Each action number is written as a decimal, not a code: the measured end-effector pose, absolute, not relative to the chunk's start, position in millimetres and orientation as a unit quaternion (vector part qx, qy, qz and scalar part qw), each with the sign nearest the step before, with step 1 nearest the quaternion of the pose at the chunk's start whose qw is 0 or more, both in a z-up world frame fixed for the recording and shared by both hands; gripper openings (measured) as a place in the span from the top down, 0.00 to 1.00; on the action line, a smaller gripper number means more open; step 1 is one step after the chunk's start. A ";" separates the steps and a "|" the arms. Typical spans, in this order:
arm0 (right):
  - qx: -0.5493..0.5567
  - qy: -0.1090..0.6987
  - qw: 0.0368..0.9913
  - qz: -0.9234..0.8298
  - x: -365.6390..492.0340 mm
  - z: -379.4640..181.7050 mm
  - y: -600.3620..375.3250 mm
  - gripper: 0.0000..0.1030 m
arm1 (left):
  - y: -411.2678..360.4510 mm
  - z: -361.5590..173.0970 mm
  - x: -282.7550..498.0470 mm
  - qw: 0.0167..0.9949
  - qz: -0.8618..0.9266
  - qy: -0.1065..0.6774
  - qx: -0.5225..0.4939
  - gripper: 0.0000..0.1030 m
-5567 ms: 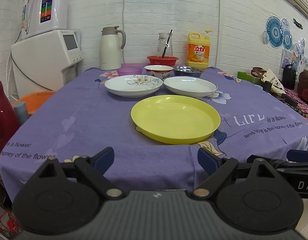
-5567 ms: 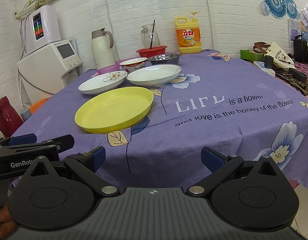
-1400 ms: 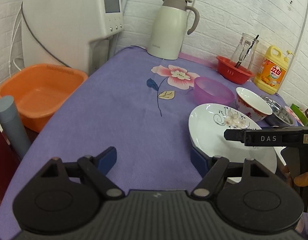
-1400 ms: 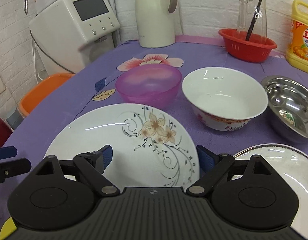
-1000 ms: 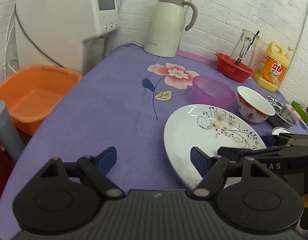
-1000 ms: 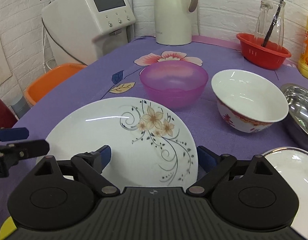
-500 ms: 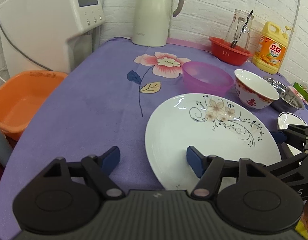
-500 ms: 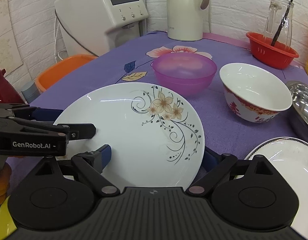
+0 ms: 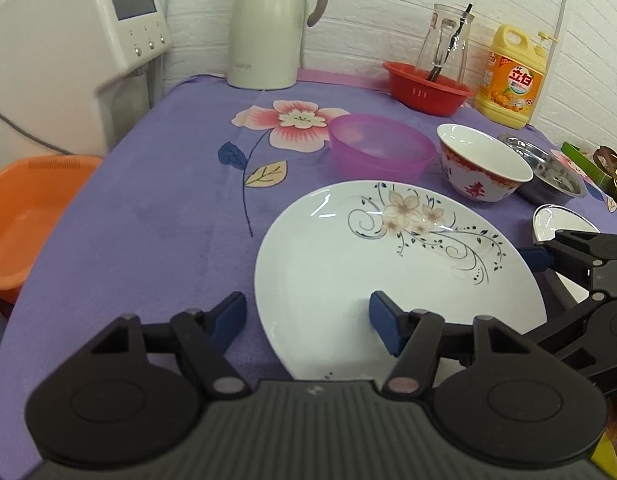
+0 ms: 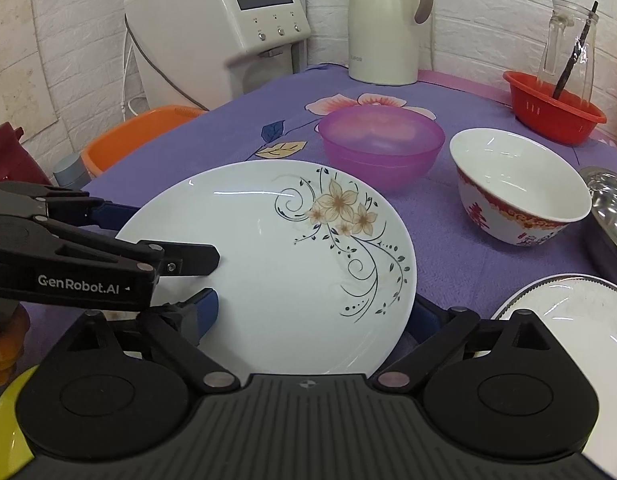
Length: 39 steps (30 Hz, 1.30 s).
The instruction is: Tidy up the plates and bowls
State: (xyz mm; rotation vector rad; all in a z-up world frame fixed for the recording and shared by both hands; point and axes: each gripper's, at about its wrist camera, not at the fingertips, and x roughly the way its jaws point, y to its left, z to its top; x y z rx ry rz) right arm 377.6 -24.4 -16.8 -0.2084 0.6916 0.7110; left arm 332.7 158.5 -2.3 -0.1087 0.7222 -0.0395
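A white flower-patterned plate (image 9: 388, 256) lies on the purple tablecloth (image 9: 148, 220); it also shows in the right wrist view (image 10: 284, 264). My left gripper (image 9: 308, 320) is open with its jaws astride the plate's left rim, one finger over the plate and one outside it. My right gripper (image 10: 312, 316) is open astride the plate's near right rim. Behind the plate stand a purple plastic bowl (image 10: 380, 144), a white and red bowl (image 10: 516, 188) and a steel bowl (image 9: 548, 176). A plain white plate (image 10: 564, 312) lies to the right.
A thermos (image 9: 268, 20), a red basket with a glass jug (image 9: 428, 88) and a yellow detergent bottle (image 9: 512, 80) line the back wall. A water dispenser (image 10: 220, 28) and an orange basin (image 9: 24, 208) stand left of the table. A yellow plate's edge (image 10: 8, 432) shows nearby.
Both grippers have closed in on the flowered plate from opposite sides. The left gripper's jaws now straddle its left rim and the right gripper's jaws its right rim.
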 end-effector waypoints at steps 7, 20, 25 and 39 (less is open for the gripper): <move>-0.093 0.342 0.879 0.320 378.4 -13.5 -17.9 0.00 | 153.3 2.8 341.4 0.927 -0.017 0.368 -0.072 0.59; -0.060 0.302 0.904 0.297 333.1 34.3 -41.4 0.00 | 134.1 54.6 304.1 0.947 -0.020 0.314 -0.058 0.59; -0.052 0.302 0.906 0.293 292.4 32.3 -53.1 0.00 | 122.1 51.6 260.9 0.948 -0.022 0.313 -0.057 0.59; -0.031 0.316 0.909 0.269 194.4 -8.7 -67.4 0.00 | 104.6 13.2 172.5 0.942 -0.030 0.330 -0.057 0.58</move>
